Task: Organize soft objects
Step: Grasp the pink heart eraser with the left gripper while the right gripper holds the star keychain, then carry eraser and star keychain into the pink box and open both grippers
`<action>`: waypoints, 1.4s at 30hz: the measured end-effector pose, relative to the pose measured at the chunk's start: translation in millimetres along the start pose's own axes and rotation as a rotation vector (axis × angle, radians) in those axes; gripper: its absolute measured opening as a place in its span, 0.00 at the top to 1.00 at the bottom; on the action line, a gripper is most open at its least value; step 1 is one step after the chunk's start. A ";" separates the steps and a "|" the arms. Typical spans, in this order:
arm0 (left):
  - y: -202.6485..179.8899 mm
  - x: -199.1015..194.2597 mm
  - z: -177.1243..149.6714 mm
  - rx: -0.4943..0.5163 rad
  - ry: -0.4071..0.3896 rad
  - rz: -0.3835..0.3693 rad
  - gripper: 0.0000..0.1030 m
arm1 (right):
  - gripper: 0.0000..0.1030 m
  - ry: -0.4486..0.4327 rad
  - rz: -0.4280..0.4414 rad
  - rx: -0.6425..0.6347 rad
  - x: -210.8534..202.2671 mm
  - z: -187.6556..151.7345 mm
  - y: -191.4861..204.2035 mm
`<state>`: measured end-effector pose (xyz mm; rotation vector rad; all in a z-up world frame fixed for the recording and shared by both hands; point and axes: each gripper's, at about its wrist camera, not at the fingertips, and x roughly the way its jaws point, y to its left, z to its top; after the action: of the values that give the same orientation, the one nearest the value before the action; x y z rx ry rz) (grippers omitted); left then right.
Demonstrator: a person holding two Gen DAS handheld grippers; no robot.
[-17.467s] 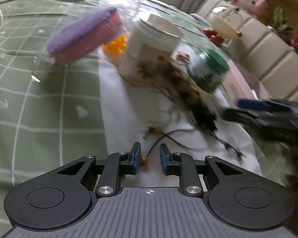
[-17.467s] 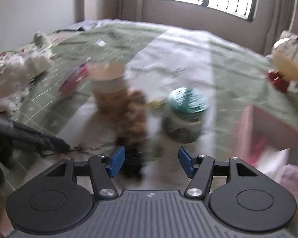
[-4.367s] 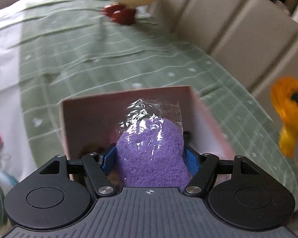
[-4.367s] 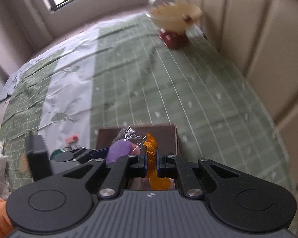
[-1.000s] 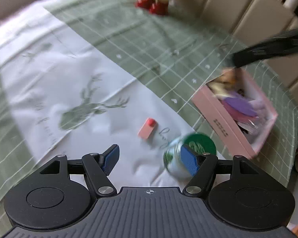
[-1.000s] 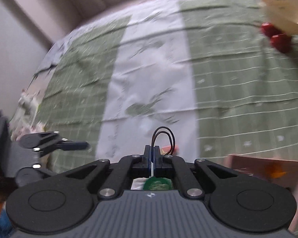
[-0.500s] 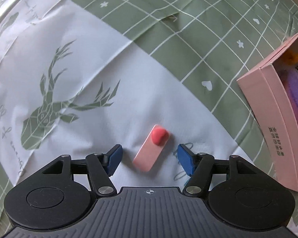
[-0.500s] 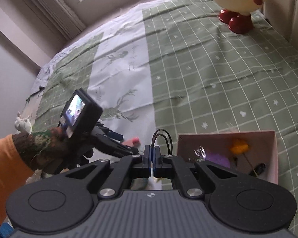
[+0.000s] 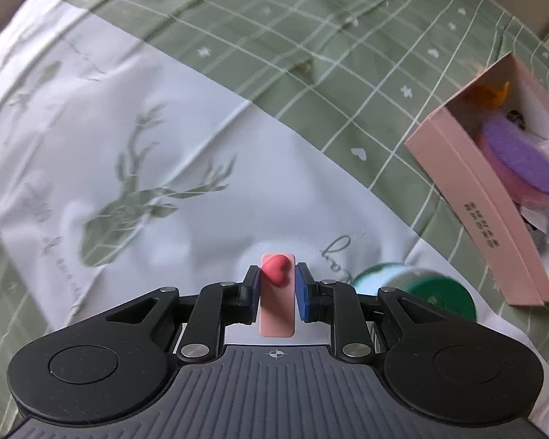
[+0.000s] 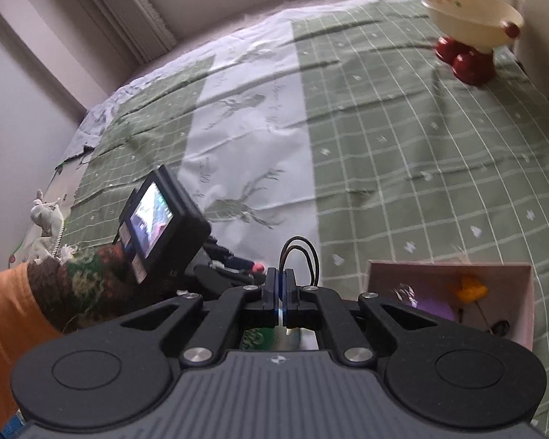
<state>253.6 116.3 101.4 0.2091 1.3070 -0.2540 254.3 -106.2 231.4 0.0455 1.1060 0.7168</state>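
On the white deer-print cloth (image 9: 157,153), a pink bar with red heart (image 9: 276,294) is bracketed at mid-length by the left gripper (image 9: 276,289), jaws closing, pads at its long sides. It is judged light, soft and squashable. A hair tie (image 10: 299,256) is pinched in the shut right gripper (image 10: 281,294). The green-lidded jar (image 9: 435,291) is blurred. Far right, the pink box (image 9: 468,197) is cut off.

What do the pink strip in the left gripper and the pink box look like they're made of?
Pink strip: probably soft rubber or silicone, matte, with a raised red heart; the closing left gripper has it between its blue pads. Pink box: thin card, matte, with crisp folded edges and printed lettering.
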 end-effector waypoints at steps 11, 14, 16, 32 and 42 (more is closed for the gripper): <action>-22.7 -122.3 3.6 -0.045 -0.251 -0.126 0.77 | 0.98 -0.129 -0.019 -0.077 -64.6 9.0 31.5; -55.7 -149.9 10.2 -0.057 -0.318 -0.244 0.77 | 0.98 -0.194 -0.043 -0.065 -102.4 3.6 16.0; -77.8 -157.1 15.1 -0.069 -0.348 -0.323 0.77 | 0.98 -0.223 -0.072 -0.041 -127.2 -1.1 -0.1; -213.6 6.2 6.8 -0.245 -0.425 -0.441 0.76 | 0.98 -0.148 -0.284 0.075 -60.0 -67.1 -128.6; -194.7 -10.8 -72.9 -0.188 -0.648 -0.326 0.76 | 0.94 -0.275 -0.335 0.218 -5.7 -124.4 -173.3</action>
<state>125.2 -47.3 92.0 -0.2383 0.7058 -0.4310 237.5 -282.4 112.2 0.1366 0.8942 0.2782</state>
